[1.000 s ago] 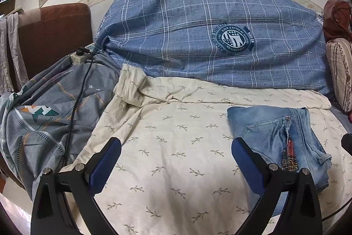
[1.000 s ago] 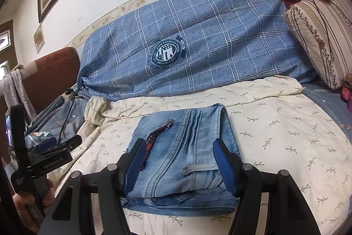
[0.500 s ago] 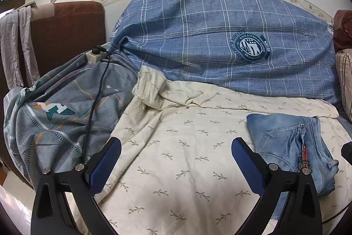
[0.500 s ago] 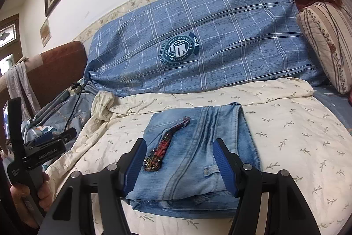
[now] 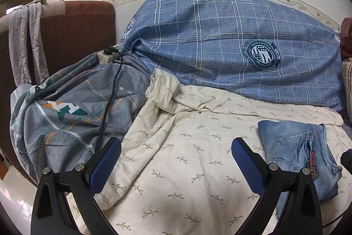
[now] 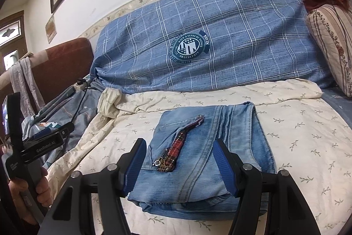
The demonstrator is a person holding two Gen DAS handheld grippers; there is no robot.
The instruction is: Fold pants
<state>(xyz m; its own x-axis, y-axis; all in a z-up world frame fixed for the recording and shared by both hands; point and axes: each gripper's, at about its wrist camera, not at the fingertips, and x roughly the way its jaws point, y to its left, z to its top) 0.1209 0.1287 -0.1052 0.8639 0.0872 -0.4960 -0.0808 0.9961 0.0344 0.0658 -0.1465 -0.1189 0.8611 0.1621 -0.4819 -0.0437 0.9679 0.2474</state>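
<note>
Right wrist view shows the pants as a compact folded stack of denim on the cream sheet, and over the last second both cameras have drawn back from them: the stack now sits further from the lens, and in the left wrist view it has slid toward the right edge. That retreat, with nothing held, suggests the folding is finished or nearly so.

Largest around it is the blue plaid bedding heaped against the wall, then the grey patterned blanket on the left with a black cable running across it from a power strip, and a striped pillow at the right. None of these touch the pants; the sheet beside them is clear.

The right gripper is spread, its blue pads framing the near end of the stack without pressing it. The left gripper is also spread, over bare sheet, well left of the pants. A patterned strip lies on top of the fold.
</note>
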